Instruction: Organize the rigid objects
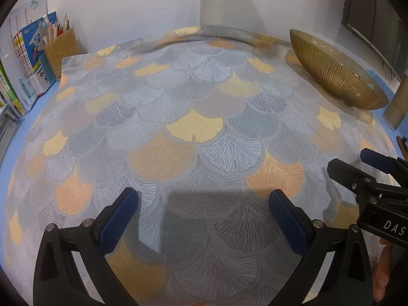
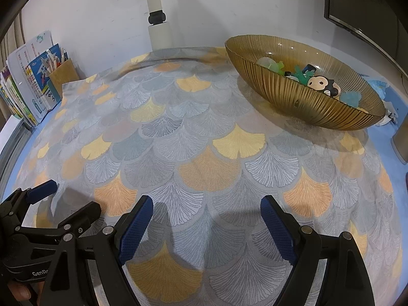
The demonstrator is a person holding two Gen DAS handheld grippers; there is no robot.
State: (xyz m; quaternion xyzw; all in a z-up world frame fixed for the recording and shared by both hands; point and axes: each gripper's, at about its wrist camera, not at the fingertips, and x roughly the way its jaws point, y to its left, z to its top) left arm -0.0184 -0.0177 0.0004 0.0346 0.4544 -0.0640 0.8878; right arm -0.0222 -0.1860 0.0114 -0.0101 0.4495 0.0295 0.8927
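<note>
Both wrist cameras look forward and steeply down, close above the counter (image 1: 15,153); they share the patterned cloth (image 2: 209,137) and the gold bowl (image 2: 293,102).

Both grippers (image 1: 204,219) (image 2: 205,223) open, empty

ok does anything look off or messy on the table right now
Nothing looks spilled or broken. The small toys all sit inside the amber ribbed bowl. The only untidy bit is the patterned cloth: its far edge near the wall is rumpled, with a raised fold.
</note>
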